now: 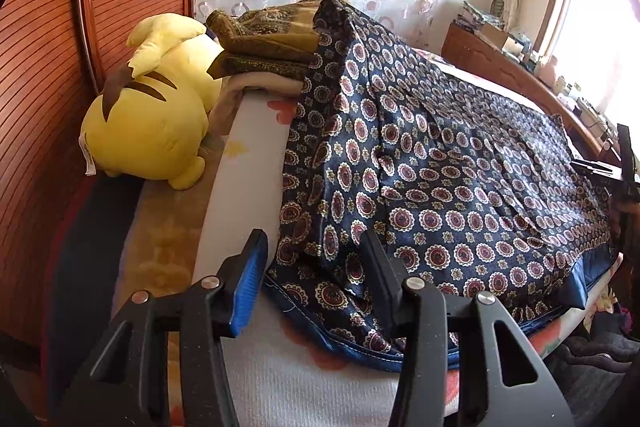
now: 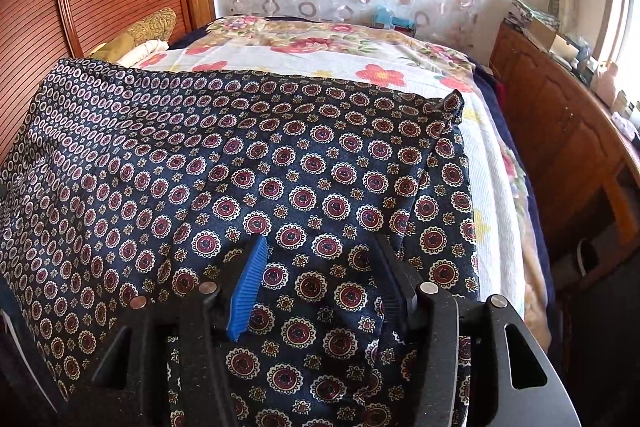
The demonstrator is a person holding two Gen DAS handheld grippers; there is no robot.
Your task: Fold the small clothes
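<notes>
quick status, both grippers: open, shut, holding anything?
Left gripper: jaws apart, straddling the patterned cloth corner, no grip visible.
Right gripper: jaws apart over the same cloth, pads clear, nothing held.

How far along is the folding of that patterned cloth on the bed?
Done: the patterned cloth lies spread over the bed. In hand: the left gripper straddles its near corner and the right gripper sits over it, neither clamped. Left: gripping it and making every fold.

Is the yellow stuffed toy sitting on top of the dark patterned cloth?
No, the yellow stuffed toy lies beside the wooden headboard, apart from the dark patterned cloth.
</notes>
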